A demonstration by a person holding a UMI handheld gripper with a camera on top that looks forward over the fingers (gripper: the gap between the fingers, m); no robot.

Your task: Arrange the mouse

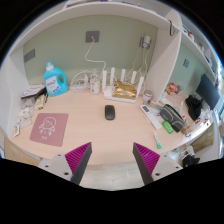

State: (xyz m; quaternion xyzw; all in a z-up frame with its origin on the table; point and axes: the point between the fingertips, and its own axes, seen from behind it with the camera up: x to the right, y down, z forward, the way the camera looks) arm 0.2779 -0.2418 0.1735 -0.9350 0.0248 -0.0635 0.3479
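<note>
Black oval mouse [109, 112] lies beyond open, empty tongs [113, 158].

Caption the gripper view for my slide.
Open gripper above desk, black mouse lying well beyond its fingers.

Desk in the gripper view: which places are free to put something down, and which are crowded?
The desk is bare between the pink mat and the black mouse, and from the mouse toward the open gripper. It is crowded along the wall by the blue bottle and white router, and on the far side with the monitor.
</note>
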